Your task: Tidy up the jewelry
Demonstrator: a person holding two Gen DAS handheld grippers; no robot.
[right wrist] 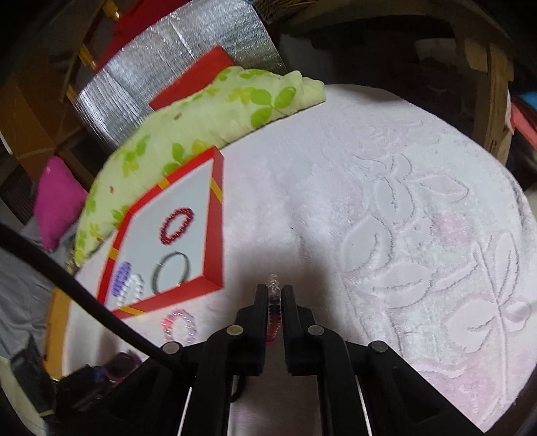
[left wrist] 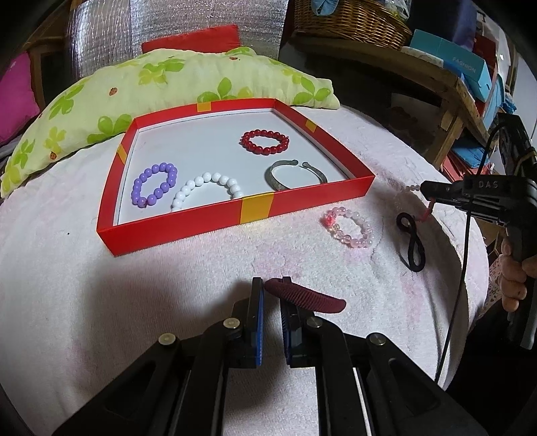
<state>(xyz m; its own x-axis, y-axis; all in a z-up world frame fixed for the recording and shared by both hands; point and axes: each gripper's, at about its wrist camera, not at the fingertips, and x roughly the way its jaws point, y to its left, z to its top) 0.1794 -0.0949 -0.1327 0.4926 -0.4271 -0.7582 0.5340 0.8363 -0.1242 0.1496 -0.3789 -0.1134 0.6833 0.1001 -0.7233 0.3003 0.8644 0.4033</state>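
Ur right tool (right wrist: 274,292) is clamped on a beaded bracelet (right wrist: 273,315); red tray (right wrist: 214,214) sits up-left of it. Left tool (left wrist: 271,285) pinches the maroon hair tie (left wrist: 303,296).

A pale pink towel (left wrist: 167,302) with an embossed leaf and flower pattern covers the surface across the middle and lower frame. Along its upper left edge lies a light green pillow (left wrist: 167,77) printed with darker green leaves, with a red cushion (left wrist: 193,38) and a silver quilted foil sheet (left wrist: 188,16) behind it. A magenta cushion (left wrist: 16,97) sits at far left; upper right hold a wicker basket (left wrist: 352,23) and blue boxes (left wrist: 449,57).
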